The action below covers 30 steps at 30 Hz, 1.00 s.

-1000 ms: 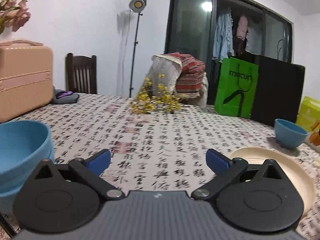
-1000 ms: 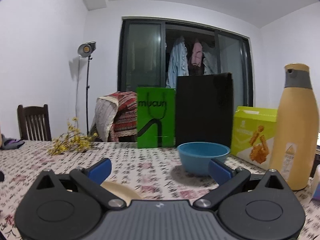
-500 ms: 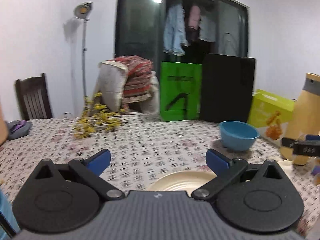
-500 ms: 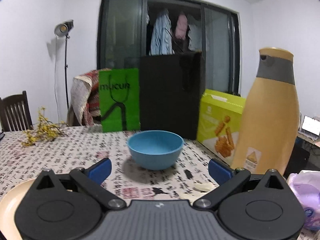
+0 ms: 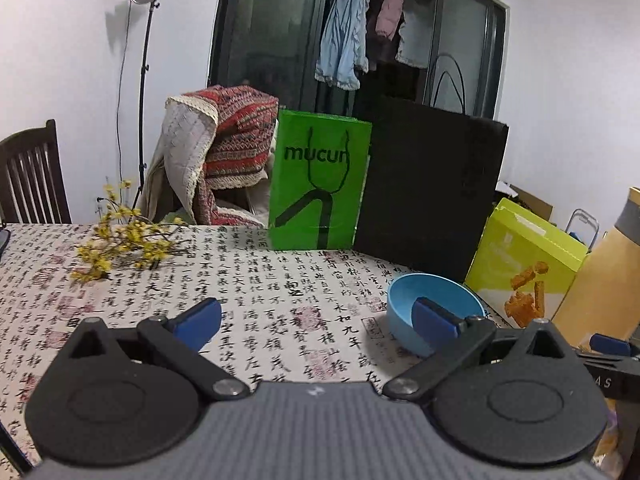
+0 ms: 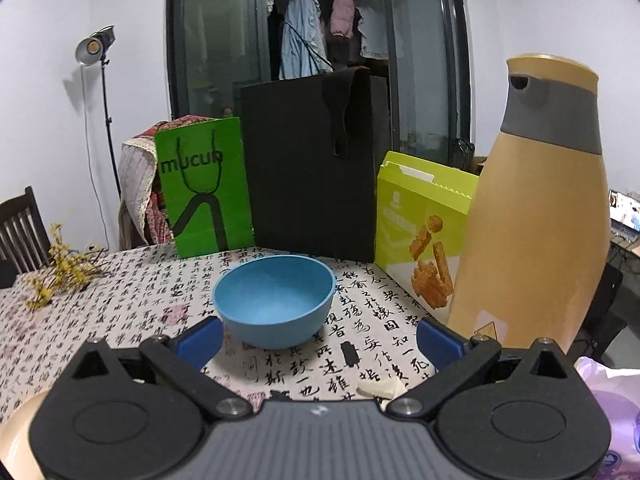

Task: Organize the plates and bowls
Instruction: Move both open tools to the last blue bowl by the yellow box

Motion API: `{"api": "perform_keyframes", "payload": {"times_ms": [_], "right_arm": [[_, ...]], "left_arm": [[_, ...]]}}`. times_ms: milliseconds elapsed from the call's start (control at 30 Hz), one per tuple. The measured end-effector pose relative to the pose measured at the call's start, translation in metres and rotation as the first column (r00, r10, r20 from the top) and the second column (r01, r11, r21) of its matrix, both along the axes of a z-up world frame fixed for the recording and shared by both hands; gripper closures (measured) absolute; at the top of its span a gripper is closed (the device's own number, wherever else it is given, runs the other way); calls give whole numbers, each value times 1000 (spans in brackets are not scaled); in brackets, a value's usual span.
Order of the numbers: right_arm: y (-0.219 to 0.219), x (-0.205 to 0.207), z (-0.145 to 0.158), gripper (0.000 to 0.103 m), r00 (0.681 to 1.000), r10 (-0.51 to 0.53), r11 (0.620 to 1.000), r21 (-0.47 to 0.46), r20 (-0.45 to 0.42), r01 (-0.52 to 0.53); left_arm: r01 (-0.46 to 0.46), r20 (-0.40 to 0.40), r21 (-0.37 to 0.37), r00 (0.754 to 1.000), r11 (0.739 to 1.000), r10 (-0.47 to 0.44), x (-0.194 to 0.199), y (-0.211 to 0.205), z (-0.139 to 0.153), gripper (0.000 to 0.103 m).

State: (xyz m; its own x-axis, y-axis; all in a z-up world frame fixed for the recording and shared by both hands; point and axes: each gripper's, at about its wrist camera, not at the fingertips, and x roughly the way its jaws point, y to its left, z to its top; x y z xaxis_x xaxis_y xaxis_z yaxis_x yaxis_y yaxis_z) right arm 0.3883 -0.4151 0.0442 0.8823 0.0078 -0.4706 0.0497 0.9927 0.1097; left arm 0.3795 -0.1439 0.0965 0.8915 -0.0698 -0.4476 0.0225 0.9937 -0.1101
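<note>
A small blue bowl (image 6: 274, 300) stands upright on the patterned tablecloth, just beyond my right gripper (image 6: 319, 338), which is open with the bowl a little left of its centre line. In the left wrist view the same blue bowl (image 5: 432, 298) sits behind the right fingertip of my left gripper (image 5: 316, 320), also open and holding nothing. A cream plate (image 6: 16, 436) shows only as a rim at the lower left of the right wrist view. Part of the other gripper (image 5: 610, 354) pokes in at the right edge of the left wrist view.
Behind the bowl stand a green paper bag (image 6: 204, 188), a black bag (image 6: 316, 160), a lime snack box (image 6: 424, 224) and a tall tan bottle (image 6: 536, 208). Yellow flowers (image 5: 124, 246) lie on the tablecloth to the left. A purple packet (image 6: 612, 412) sits at lower right.
Both grippers have swung right and moved toward the small blue bowl, which now looms larger. The big blue bowl and the plate have left the left wrist view.
</note>
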Motion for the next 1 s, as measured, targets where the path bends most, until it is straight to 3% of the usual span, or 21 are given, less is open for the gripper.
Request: {"api": "perform_keyframes", "payload": {"times_ms": [233,1000], "right_arm": [[-13,37,-7,0,999,-25,997,66,-41,28],[-21,151,-54,2,987,-79,992,83,-141,92]], "left_arm": [[-14,-36,0,999,1000,14,41,-23,-6,0],[-102,-193,54,975,993,111,165,-60,-55,0]]}}
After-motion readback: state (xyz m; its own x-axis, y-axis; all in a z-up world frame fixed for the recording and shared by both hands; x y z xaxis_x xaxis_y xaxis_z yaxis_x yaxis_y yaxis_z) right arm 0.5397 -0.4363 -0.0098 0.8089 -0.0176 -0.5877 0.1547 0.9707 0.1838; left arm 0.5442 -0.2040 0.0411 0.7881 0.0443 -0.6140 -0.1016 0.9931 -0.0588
